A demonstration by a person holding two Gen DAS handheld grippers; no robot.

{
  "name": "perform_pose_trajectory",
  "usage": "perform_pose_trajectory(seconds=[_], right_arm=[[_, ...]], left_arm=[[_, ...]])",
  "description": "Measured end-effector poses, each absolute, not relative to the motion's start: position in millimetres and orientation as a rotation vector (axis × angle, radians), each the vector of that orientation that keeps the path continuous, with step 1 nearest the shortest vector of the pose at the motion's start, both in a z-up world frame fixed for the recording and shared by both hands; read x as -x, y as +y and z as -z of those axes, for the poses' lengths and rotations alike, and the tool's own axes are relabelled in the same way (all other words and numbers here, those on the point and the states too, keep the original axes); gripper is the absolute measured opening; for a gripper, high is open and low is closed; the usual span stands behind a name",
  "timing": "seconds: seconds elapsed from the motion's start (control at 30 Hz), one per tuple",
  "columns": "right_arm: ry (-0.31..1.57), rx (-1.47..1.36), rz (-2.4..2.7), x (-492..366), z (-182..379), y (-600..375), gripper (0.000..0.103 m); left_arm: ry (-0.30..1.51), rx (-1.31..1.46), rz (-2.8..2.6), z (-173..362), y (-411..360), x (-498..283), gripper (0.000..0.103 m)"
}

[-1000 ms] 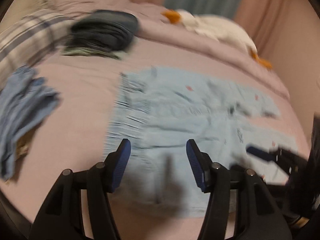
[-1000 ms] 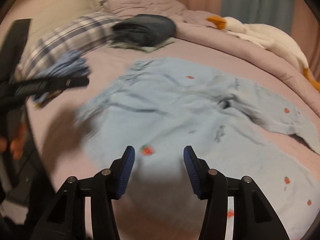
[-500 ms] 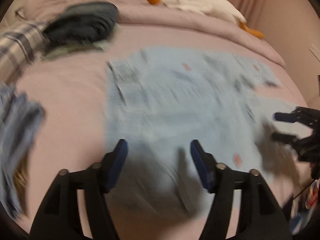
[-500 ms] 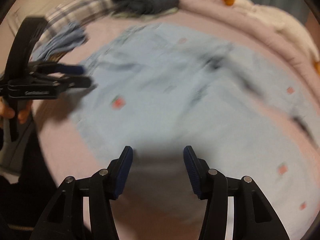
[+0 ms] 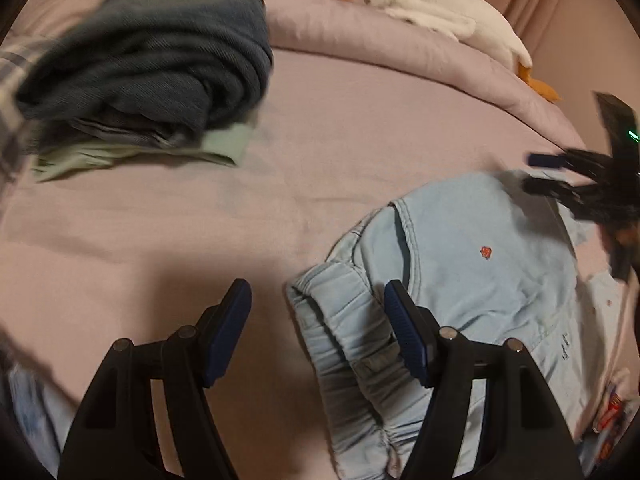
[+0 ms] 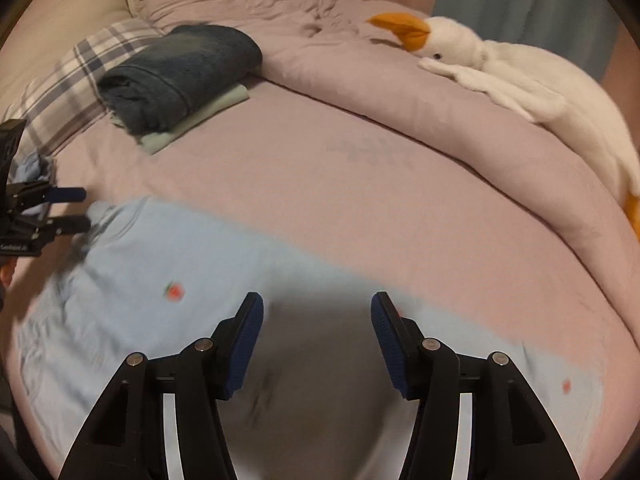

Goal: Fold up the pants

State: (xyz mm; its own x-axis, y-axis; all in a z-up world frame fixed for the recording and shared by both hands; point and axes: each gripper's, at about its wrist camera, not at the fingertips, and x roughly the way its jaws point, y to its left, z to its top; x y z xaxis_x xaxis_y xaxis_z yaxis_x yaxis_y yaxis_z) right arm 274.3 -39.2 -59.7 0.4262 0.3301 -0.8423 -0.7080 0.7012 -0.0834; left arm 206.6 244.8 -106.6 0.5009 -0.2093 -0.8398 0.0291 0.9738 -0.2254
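Light blue pants [image 5: 472,276] with small red marks lie on the pink bed, lengthwise folded; they also show in the right wrist view [image 6: 192,276]. My left gripper [image 5: 318,332] is open, low over the elastic waistband [image 5: 344,328], holding nothing. My right gripper [image 6: 316,340] is open over the pants' middle, holding nothing. Each gripper shows in the other's view, the right [image 5: 560,178] and the left [image 6: 60,208], both open.
A folded dark blue garment [image 6: 176,72] on a pale green one [image 6: 200,120] sits at the back left. A plaid pillow [image 6: 80,80] lies beside it. A white plush goose [image 6: 512,76] rests on the rolled pink duvet [image 6: 400,120].
The pants were spread flat with both legs apart; now they lie narrower, one half over the other. Both grippers have dropped closer to the cloth, the left at the waistband.
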Motion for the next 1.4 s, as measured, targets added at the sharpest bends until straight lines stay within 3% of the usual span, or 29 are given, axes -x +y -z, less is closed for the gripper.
perform_pose_trajectory(seconds=[0.17, 0.23, 0.37, 0.4, 0.43, 0.53, 0.77, 0.8, 0.9, 0.93, 0.97, 1.03, 1.07, 1.17, 1.23, 1.27, 1.3, 1.33, 1.37, 1.4], right_arm=[[1.009, 0.53, -0.784, -303, 86, -10, 0.06], [1.064, 0.543, -0.832, -307, 98, -2, 0.06], [1.071, 0.59, -0.838, -302, 107, 4, 0.059], [1.072, 0.597, -0.848, -298, 106, 5, 0.041], [1.061, 0.623, -0.843, -293, 103, 6, 0.012], [1.015, 0.732, -0.831, -273, 100, 15, 0.008], [1.01, 0.674, -0.721, -282, 107, 20, 0.008], [0.986, 0.704, -0.716, -277, 111, 21, 0.008], [0.979, 0.675, -0.742, -270, 100, 14, 0.012], [0.991, 0.636, -0.76, -270, 94, 8, 0.021], [0.988, 0.606, -0.772, -271, 87, 1, 0.027], [0.951, 0.607, -0.74, -275, 77, -7, 0.057], [0.944, 0.605, -0.724, -277, 76, -10, 0.06], [1.009, 0.558, -0.722, -286, 82, -16, 0.062], [1.076, 0.552, -0.72, -285, 100, -16, 0.062], [1.098, 0.559, -0.721, -288, 109, -15, 0.062], [1.069, 0.558, -0.725, -283, 111, -16, 0.062], [1.062, 0.558, -0.736, -281, 111, -17, 0.061], [1.064, 0.556, -0.738, -279, 110, -18, 0.059], [1.071, 0.552, -0.751, -276, 109, -19, 0.044]], left_arm=[[1.076, 0.191, 0.274, 114, 245, -214, 0.066], [1.093, 0.156, 0.323, 116, 239, -215, 0.053], [1.098, 0.097, 0.338, 113, 229, -219, 0.043], [1.093, 0.102, 0.324, 112, 227, -220, 0.038], [1.088, 0.106, 0.314, 111, 227, -219, 0.033], [1.032, 0.091, 0.269, 102, 224, -215, 0.026], [1.031, 0.07, 0.203, 109, 221, -222, 0.034], [1.031, 0.064, 0.202, 108, 220, -221, 0.039], [1.008, 0.051, 0.136, 101, 235, -217, 0.073], [0.998, 0.057, 0.122, 100, 240, -218, 0.08], [0.989, 0.083, 0.125, 98, 246, -220, 0.08], [0.996, 0.121, 0.128, 100, 255, -222, 0.078], [1.003, 0.123, 0.135, 101, 256, -225, 0.078], [1.07, 0.122, 0.21, 114, 249, -237, 0.073], [1.108, 0.12, 0.256, 123, 244, -239, 0.058], [1.103, 0.108, 0.262, 120, 241, -241, 0.056], [1.1, 0.111, 0.277, 119, 240, -240, 0.046], [1.099, 0.11, 0.283, 117, 239, -239, 0.045], [1.093, 0.097, 0.278, 114, 238, -234, 0.043], [1.086, 0.078, 0.277, 111, 235, -231, 0.039]])
